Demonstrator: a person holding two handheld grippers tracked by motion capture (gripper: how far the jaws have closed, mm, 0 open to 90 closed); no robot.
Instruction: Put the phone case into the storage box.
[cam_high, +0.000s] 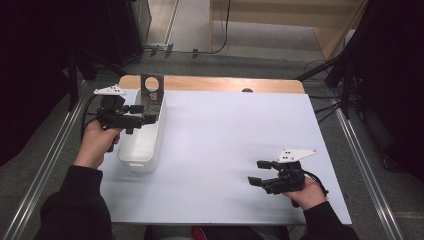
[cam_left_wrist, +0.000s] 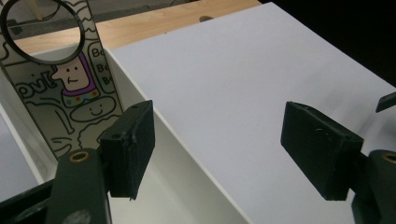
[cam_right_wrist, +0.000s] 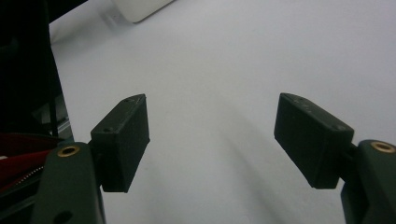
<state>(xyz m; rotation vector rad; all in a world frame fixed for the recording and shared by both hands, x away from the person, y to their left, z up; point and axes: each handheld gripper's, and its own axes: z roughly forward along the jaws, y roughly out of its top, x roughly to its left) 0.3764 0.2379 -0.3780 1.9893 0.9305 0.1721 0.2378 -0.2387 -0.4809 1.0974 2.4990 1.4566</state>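
A white rectangular bin (cam_high: 136, 161) stands at the left of the white sheet. At its far end a printed hanger card (cam_high: 151, 92) with cartoon drawings and a round hole leans upright; the left gripper view shows the card (cam_left_wrist: 60, 93) against the bin's wall (cam_left_wrist: 177, 158). My left gripper (cam_high: 142, 114) hovers over the bin, open, with nothing between its pads (cam_left_wrist: 219, 135); one jaw is above the bin's inside, the other above the sheet. My right gripper (cam_high: 256, 172) rests low at the near right, open and holding nothing (cam_right_wrist: 212, 135).
The white sheet (cam_high: 230, 140) covers a wooden table whose bare edge (cam_high: 210, 83) shows at the back. Metal rails (cam_high: 370, 175) run along both sides. Dark stands and cables lie on the floor beyond the table.
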